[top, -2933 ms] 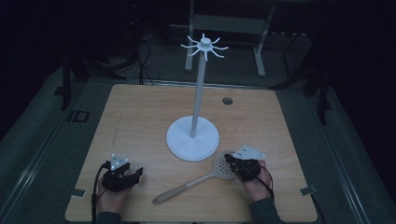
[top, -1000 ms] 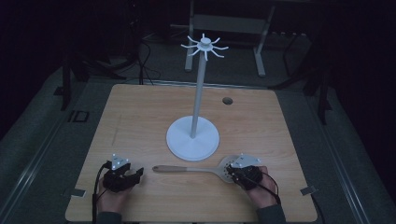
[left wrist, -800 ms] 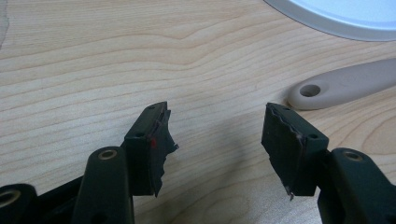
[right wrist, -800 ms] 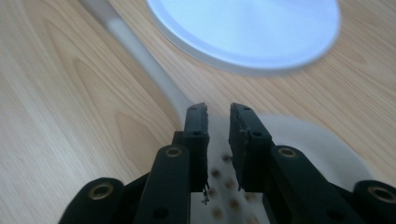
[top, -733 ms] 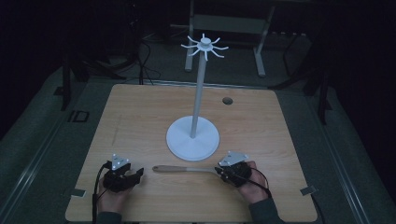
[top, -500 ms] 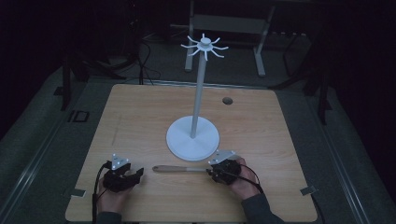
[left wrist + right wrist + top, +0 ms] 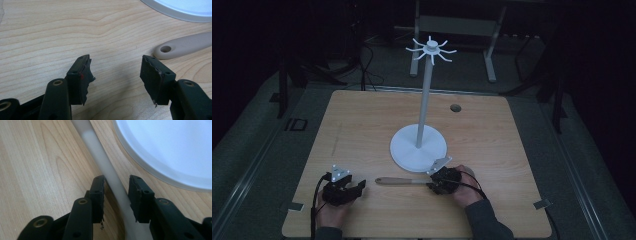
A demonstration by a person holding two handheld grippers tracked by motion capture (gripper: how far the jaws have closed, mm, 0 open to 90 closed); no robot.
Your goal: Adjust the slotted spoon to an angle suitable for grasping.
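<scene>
Left gripper [image 7: 360, 186] sits at lower left of the high view, on the table [image 7: 362, 130], held by a hand [image 7: 329, 212] coming in from the bottom edge. Grey plate on top, cable looping round its left side. In the left gripper view its jaws are spread wide with bare wood between them, gripping nothing [image 7: 116, 72]. Same view, right of centre: the beige handle end of the spatula [image 7: 185, 45], hang hole visible, lying flat just past the right jaw and not touching it. Upper right corner there: edge of the white stand base [image 7: 180, 10].

High view, centre: spatula [image 7: 399, 181] lies flat on the table, handle pointing toward the left gripper, well short of it. It lies just in front of the stand base. Stand [image 7: 424, 100] is upright mid-table: round white base, thin pole, ring of hooks on top.

Right gripper [image 7: 431, 186] at lower centre-right of the high view, right hand [image 7: 464, 187] behind it, dark sleeve below. It sits over the spatula's far end, so the blade is hidden. Right gripper view: jaws narrowed around the pale handle [image 7: 110, 177], which runs between them from upper left to bottom centre [image 7: 116, 192]. Left jaw looks to be touching the handle; a small gap shows on the right jaw's side, so not clamped tight. Stand base [image 7: 170, 150] takes the upper right there, just beside the handle.

Small dark round hole [image 7: 455, 107] in the table at upper right of the tabletop.
</scene>
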